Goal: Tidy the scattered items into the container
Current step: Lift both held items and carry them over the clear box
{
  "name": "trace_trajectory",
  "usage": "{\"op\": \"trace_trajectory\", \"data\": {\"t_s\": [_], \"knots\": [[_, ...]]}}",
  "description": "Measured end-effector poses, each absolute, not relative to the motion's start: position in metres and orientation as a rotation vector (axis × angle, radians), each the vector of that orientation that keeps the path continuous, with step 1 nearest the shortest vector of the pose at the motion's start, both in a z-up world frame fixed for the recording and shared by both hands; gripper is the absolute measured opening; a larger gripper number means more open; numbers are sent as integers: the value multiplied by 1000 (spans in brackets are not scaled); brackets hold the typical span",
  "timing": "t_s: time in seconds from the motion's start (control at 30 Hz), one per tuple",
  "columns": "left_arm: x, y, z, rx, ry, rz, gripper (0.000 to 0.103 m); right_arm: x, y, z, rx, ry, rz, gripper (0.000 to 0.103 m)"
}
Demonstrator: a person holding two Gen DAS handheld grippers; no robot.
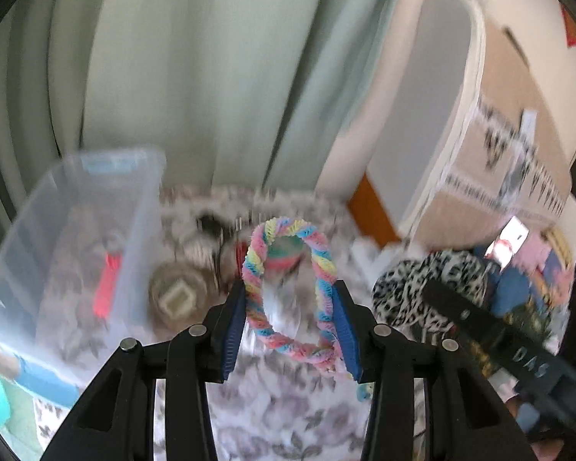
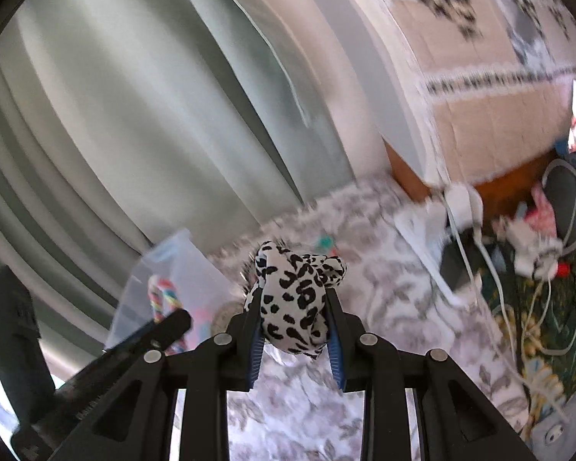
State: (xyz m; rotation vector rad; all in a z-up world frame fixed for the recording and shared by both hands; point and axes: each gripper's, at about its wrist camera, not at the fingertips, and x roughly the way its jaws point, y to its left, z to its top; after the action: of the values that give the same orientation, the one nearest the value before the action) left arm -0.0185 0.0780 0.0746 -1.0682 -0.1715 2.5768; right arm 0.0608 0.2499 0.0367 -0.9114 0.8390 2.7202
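Observation:
A pastel twisted hair ring [image 1: 251, 265] hangs upright between the blue pads of my left gripper [image 1: 290, 292], which is shut on its two sides above the floral bedspread [image 1: 288, 415]. My right gripper [image 2: 292, 299] is shut on a bunched leopard-print scrunchie [image 2: 295, 284], also lifted off the bed. That scrunchie [image 1: 422, 288] shows at the right of the left wrist view. The clear plastic container [image 1: 57, 230] stands to the left with a red comb-like item [image 1: 107, 284] inside. From the right wrist view the container [image 2: 180, 257] lies ahead on the left, behind the hair ring [image 2: 161, 296].
A round gold compact [image 1: 176, 296], a dark item [image 1: 211, 226] and a colourful ball [image 1: 284, 253] lie on the bed beside the container. Pale green curtains [image 1: 211, 77] hang behind. A patterned headboard cover [image 2: 480, 77], white chargers and cables [image 2: 460, 207] crowd the right.

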Motion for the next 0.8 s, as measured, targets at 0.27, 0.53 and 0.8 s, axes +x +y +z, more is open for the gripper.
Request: {"op": "trace_trajectory", "data": {"t_s": [0.27, 0.53, 0.8], "knots": [[-28, 45, 152, -802, -329, 2735, 45, 32, 234, 112, -717, 794, 2849, 30], [-7, -11, 167, -667, -464, 2937, 46, 11, 182, 157, -593, 725, 3023, 33], [-9, -58, 131, -795, -628, 2952, 46, -15, 128, 118, -789, 665, 3077, 33]]}}
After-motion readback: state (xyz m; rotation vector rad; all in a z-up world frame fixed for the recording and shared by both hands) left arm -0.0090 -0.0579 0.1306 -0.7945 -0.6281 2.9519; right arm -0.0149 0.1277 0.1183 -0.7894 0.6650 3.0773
